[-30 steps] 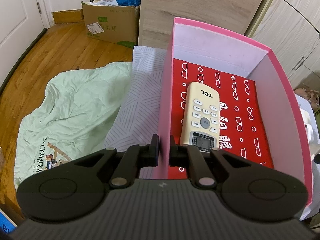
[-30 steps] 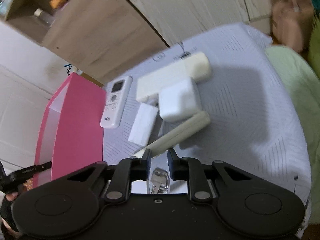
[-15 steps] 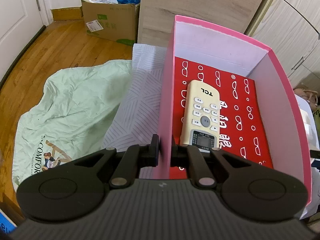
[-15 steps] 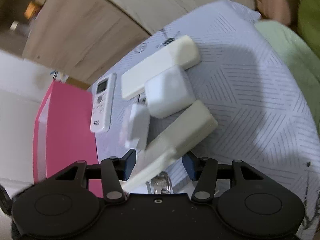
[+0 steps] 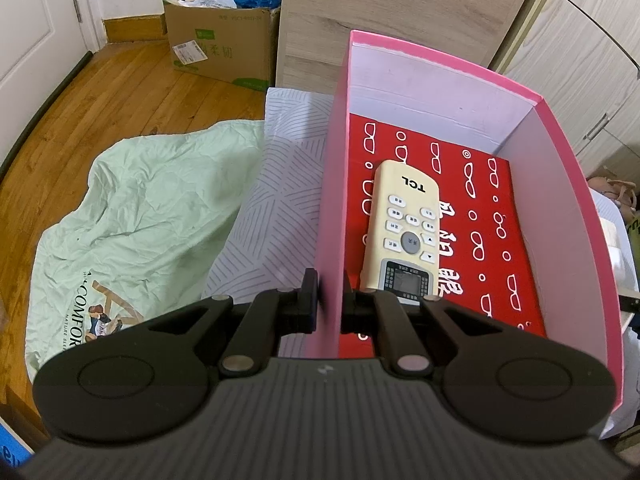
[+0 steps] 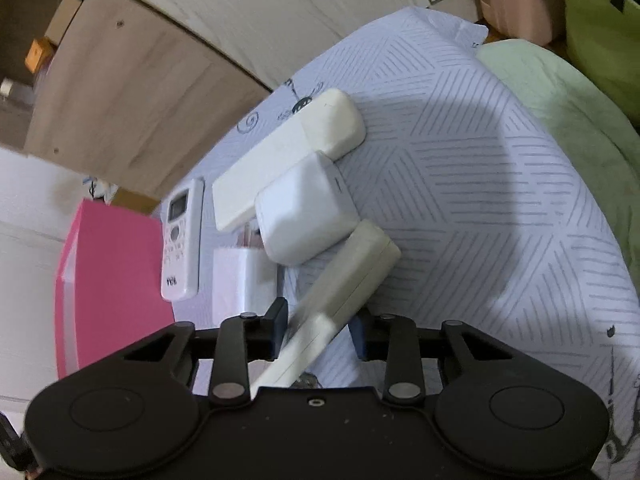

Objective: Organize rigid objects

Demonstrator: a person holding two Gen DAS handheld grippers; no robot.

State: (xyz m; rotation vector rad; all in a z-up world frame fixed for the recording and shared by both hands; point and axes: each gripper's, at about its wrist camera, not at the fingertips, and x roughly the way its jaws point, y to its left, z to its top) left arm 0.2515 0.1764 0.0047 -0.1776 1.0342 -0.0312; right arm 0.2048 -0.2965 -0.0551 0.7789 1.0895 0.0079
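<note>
Left claw (image 5: 330, 300): clamped on the pink cardboard box (image 5: 332, 200) wall.
Right claw (image 6: 318, 330): jaws just closing around the long cream plastic remote (image 6: 344, 292); pad contact unclear.

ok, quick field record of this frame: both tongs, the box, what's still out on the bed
left tongs: shut on near wall of pink box
box contents: one cream remote
right tongs: jaws have just been closing around the cream remote on the bed; contact unclear
still on bed sheet: white remote, long white block, white charger, small white plug
</note>
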